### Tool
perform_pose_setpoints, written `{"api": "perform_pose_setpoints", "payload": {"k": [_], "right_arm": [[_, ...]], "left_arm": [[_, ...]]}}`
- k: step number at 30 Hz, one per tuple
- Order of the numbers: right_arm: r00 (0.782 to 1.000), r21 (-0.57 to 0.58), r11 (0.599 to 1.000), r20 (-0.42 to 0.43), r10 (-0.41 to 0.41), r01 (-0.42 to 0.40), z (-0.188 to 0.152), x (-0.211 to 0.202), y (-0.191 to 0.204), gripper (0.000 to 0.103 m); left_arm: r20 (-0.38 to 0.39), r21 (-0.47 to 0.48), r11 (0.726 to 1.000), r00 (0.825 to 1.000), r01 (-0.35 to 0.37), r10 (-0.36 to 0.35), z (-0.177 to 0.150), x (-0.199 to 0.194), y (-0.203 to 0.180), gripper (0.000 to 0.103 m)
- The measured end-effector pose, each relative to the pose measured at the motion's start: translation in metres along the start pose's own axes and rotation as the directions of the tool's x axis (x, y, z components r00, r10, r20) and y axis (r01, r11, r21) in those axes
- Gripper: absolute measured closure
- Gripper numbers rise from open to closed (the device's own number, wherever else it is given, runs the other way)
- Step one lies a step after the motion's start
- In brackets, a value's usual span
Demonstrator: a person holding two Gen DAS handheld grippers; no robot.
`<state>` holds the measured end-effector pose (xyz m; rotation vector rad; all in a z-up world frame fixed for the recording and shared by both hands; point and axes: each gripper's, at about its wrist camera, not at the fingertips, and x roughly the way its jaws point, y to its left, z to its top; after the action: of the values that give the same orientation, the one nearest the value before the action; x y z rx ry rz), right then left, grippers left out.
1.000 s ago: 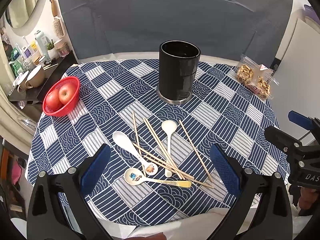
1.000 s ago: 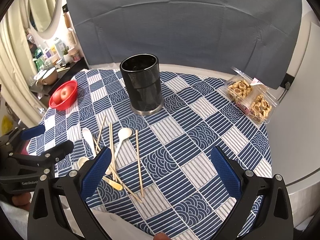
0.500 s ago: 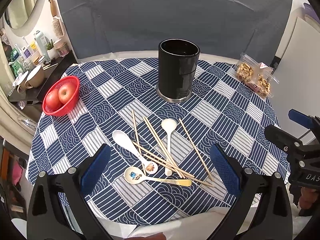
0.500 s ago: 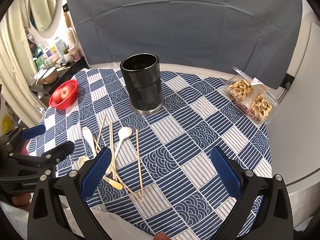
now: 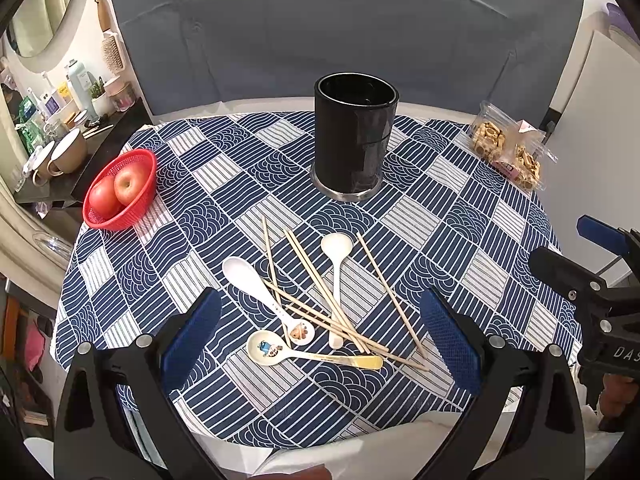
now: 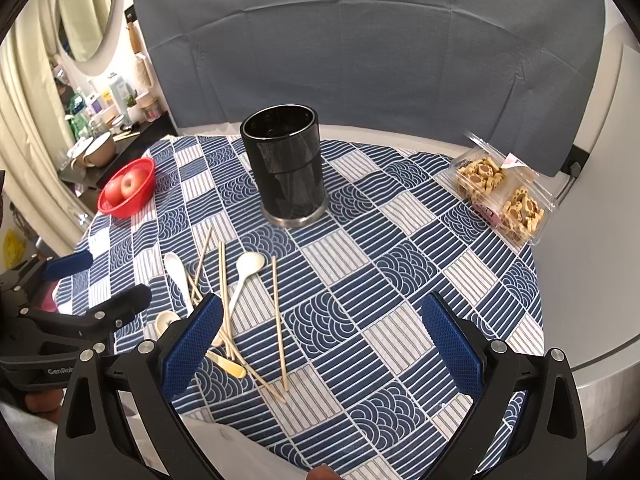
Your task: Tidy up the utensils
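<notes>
Through the left wrist camera, the left gripper is hovering wide open and empty over the jumble of chopsticks and spoons, which are lying between its pads with the black holder standing well beyond, so the smart play looks like singling out one outlying stick rather than biting into the crossed pile. Switching to the right wrist camera, the right gripper is also gaping empty, with the lone chopstick lying just inside its left pad and the holder up ahead.
</notes>
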<state>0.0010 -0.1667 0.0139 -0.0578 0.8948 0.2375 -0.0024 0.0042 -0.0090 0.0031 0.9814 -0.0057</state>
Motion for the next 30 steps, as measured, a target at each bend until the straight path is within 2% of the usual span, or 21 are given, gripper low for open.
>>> {"api": "perform_pose_setpoints", "payload": {"k": [15, 30], "right_arm": [[1.000, -0.002, 1.000, -0.011, -0.004, 0.004, -0.001, 0.003, 0.001, 0.008], [0.999, -0.044, 0.999, -0.044, -0.029, 0.028, 0.010, 0.016, 0.007, 0.008]], "left_arm": [[-0.018, -0.006, 1.000, 1.000, -0.004, 0.004, 0.001, 0.004, 0.001, 0.006], [-0.098, -0.048, 0.999, 0.995, -0.019, 0.014, 0.008, 0.025, 0.024, 0.006]]}}
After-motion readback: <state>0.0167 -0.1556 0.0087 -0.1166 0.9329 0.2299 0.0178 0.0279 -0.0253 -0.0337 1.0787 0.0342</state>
